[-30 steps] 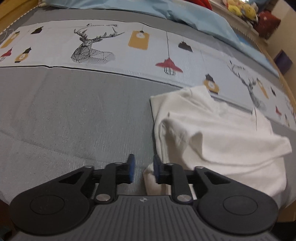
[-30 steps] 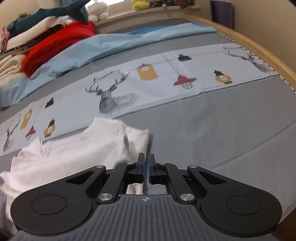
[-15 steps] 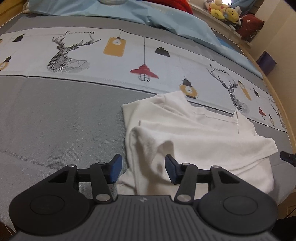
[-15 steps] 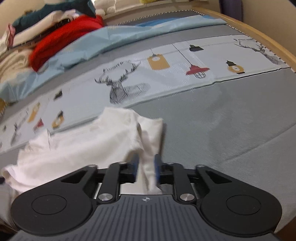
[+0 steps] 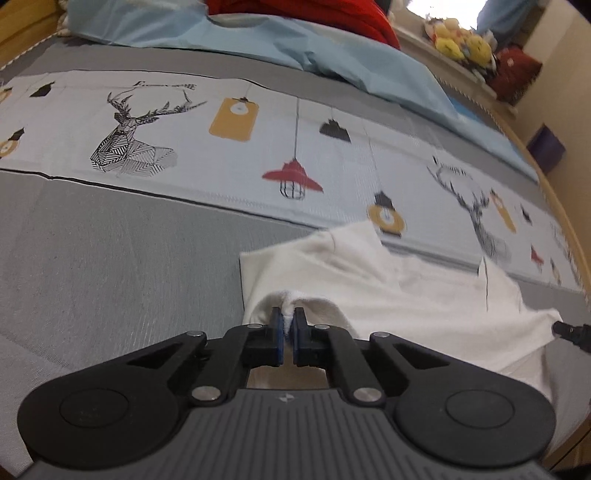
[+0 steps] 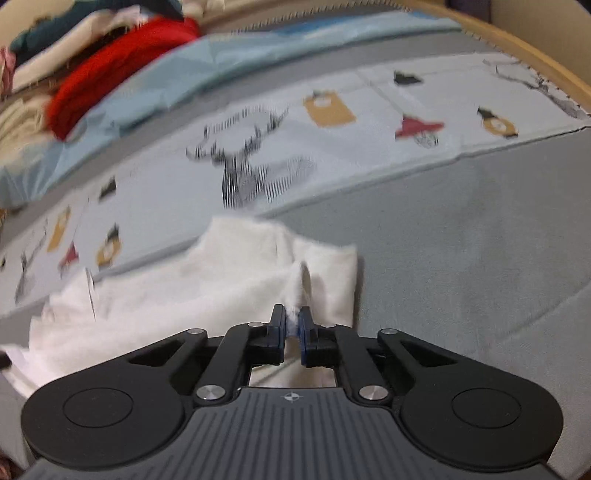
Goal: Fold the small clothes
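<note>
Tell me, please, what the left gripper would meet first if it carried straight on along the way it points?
The left gripper is already shut on a pinched fold of the white garment. Straight on, it would probably press into more of that garment and the grey bedcover beneath; depth is unclear.

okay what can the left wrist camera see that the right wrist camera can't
Only the left wrist view: the left gripper shut on a pinch at the white garment's left side, yellow plush toys on a far ledge, and a purple box by the wall.

Only the right wrist view: the right gripper, its jaws closing on a fold at the garment's right side, and a pile of folded clothes beside the red knit.

Both: the white garment, the deer-and-lantern sheet, the light blue quilt and the red knit.
</note>
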A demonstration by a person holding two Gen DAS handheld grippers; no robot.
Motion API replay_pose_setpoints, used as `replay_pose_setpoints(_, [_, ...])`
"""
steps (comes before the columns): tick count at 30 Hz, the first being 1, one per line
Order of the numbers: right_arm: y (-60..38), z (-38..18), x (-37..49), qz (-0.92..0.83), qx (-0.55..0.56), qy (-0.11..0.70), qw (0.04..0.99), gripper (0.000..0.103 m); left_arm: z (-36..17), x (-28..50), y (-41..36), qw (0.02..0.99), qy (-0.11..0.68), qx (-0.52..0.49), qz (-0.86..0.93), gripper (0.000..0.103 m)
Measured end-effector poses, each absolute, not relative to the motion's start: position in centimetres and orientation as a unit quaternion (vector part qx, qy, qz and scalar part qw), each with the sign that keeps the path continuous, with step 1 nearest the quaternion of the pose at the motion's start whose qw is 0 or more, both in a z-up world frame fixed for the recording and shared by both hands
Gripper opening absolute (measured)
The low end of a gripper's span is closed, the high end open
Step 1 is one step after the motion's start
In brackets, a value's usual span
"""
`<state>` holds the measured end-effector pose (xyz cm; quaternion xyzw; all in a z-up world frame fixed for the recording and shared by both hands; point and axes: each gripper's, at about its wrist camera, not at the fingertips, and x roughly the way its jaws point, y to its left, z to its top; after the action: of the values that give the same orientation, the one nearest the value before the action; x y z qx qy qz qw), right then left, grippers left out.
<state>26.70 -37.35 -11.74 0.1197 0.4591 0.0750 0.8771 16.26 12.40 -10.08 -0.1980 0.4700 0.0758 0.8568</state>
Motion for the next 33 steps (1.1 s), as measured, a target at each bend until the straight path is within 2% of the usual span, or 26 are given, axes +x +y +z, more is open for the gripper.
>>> replay_pose_setpoints(6, [-39.4,-11.5,28.7,0.062,0.224,0.405,0.884,0.006,-9.9,17.5,14.5,0.862,0.433,-0.250,0.087,0.004])
replay_pose_setpoints(9, [-40.8,-11.3,29.2,0.043,0.285,0.367,0.884,0.009,-8.9,17.3,15.9,0.871,0.377,-0.303,0.087,0.007])
replay_pose_setpoints(10, [-41.2,-11.2,29.4,0.030,0.293,0.359,0.886,0.009,-8.7,17.1,16.4,0.872,0.363,-0.317,0.087,0.011])
replay_pose_setpoints(11, [-41.5,-11.1,29.5,0.016,0.291,0.357,0.888,0.011,-8.6,16.9,16.9,0.870,0.352,-0.335,0.086,0.018])
replay_pose_setpoints(13, [-41.7,-11.2,29.6,-0.007,0.264,0.363,0.894,0.016,-8.7,17.0,17.6,0.862,0.352,-0.354,0.092,0.026])
replay_pose_setpoints(19, [-41.8,-13.0,30.5,0.010,0.217,0.421,0.881,0.017,-10.9,18.2,17.5,0.834,0.438,-0.321,0.099,0.026])
replay_pose_setpoints(21, [-41.2,-13.6,30.7,0.026,0.190,0.439,0.878,0.017,-11.2,18.7,17.2,0.833,0.449,-0.310,0.090,0.031])
replay_pose_setpoints(23, [-40.5,-13.8,30.8,0.045,0.163,0.447,0.879,0.018,-11.3,19.2,16.8,0.834,0.453,-0.304,0.083,0.041])
replay_pose_setpoints(26, [-39.4,-13.9,31.0,0.072,0.134,0.456,0.877,0.023,-11.5,20.1,15.9,0.835,0.462,-0.288,0.081,0.043])
replay_pose_setpoints(33, [-37.7,-15.3,32.3,0.079,0.112,0.473,0.870,0.028,-12.9,21.4,15.4,0.833,0.469,-0.282,0.082,0.043])
